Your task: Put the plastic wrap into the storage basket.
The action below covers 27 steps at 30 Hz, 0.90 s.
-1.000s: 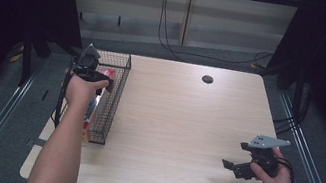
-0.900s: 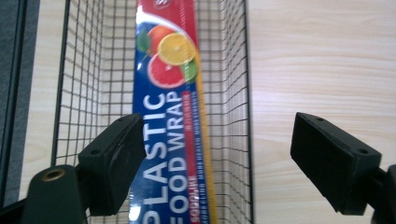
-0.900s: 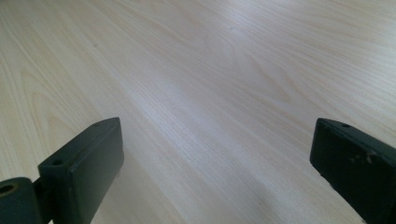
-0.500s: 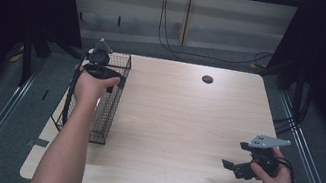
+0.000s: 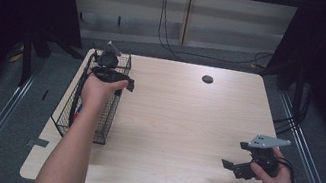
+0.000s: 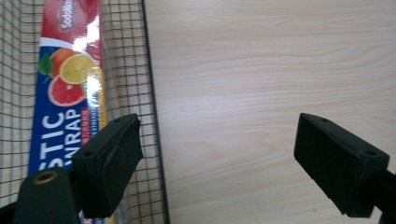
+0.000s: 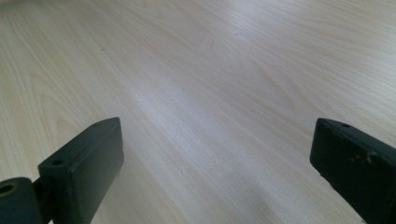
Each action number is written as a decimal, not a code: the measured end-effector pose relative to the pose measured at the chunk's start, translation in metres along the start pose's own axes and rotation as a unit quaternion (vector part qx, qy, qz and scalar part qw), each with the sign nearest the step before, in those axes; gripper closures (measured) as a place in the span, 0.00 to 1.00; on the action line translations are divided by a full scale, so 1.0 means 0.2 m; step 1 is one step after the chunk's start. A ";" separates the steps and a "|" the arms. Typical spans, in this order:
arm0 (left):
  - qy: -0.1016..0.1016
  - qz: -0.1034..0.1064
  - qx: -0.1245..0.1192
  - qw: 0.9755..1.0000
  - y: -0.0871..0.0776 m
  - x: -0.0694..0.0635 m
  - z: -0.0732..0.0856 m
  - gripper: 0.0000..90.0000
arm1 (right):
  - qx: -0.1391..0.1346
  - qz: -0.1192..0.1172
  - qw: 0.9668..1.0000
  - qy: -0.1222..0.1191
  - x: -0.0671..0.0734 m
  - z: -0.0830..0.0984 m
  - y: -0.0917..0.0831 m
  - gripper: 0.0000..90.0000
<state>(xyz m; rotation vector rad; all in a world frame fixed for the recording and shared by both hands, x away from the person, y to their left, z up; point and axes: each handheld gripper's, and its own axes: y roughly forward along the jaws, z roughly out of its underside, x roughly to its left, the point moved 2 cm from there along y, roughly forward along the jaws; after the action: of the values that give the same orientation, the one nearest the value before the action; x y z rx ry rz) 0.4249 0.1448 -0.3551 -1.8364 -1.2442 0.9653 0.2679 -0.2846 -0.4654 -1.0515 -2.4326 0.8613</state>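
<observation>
The left gripper [image 5: 119,83], jaws just opening and empty, hangs over the wire basket [image 5: 109,127], probably having released the plastic wrap box [image 6: 65,88]; the right gripper [image 5: 234,167] waits with jaws apart.

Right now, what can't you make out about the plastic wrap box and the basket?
- Plastic wrap box, left gripper view: brand name cut off by the top edge, lower end hidden behind the left gripper, whose jaws have just been opening.
- Wire basket, high view: contents mostly hidden by the forearm.
</observation>
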 end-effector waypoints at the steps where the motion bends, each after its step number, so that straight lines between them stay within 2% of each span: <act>1: 0.000 0.000 0.000 1.000 0.00 0.00 0.00 0.17 | 0.000 0.000 1.000 0.000 0.00 0.00 0.00 0.03; 12: 0.019 0.028 -0.006 0.999 0.04 -0.10 0.02 0.16 | 0.000 -0.003 1.000 -0.002 0.00 0.00 0.00 0.03; 27: 0.046 0.050 -0.006 0.998 0.08 -0.21 0.06 0.16 | 0.003 -0.003 1.000 -0.003 0.01 0.00 0.01 0.03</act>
<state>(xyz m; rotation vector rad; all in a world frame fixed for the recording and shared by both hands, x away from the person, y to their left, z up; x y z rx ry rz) 0.4102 0.1023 -0.3662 -1.9455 -1.1139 0.9169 0.2684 -0.2826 -0.4663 -1.0415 -2.4343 0.8708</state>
